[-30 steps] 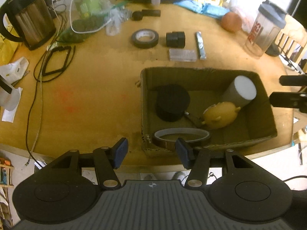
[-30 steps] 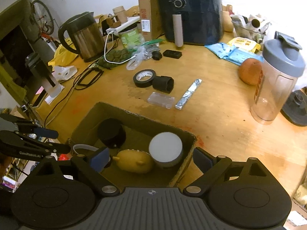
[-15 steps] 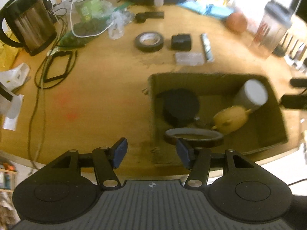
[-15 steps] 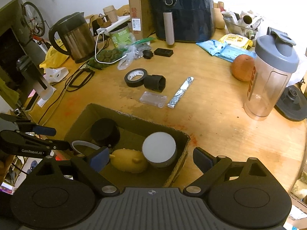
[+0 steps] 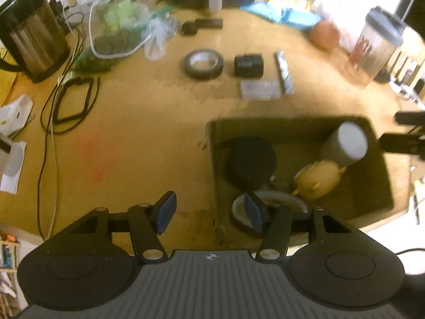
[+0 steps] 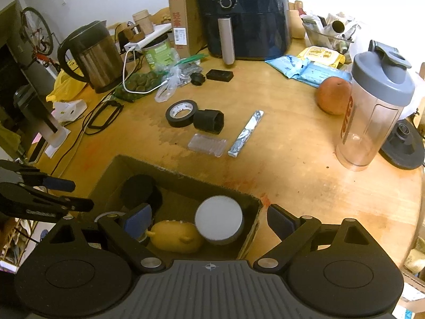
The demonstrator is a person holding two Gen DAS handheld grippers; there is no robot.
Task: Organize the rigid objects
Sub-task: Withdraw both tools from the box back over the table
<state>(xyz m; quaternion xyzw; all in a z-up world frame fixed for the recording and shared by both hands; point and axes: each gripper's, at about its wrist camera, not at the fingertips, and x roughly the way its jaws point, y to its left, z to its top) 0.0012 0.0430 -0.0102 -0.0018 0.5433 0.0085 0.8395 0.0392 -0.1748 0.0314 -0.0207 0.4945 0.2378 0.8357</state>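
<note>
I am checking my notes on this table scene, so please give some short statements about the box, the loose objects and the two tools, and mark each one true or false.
1. The cardboard box holds a yellow toy and a white-topped cylinder. True.
2. The black tape roll lies inside the box. False: it lies on the table, beyond the box, beside a black adapter.
3. The left tool is open and holds nothing. True.
4. The right tool is shut on the silver wrapped bar. False: it is open, and the bar lies on the table.
5. The shaker bottle lies on its side. False: it stands upright.
</note>
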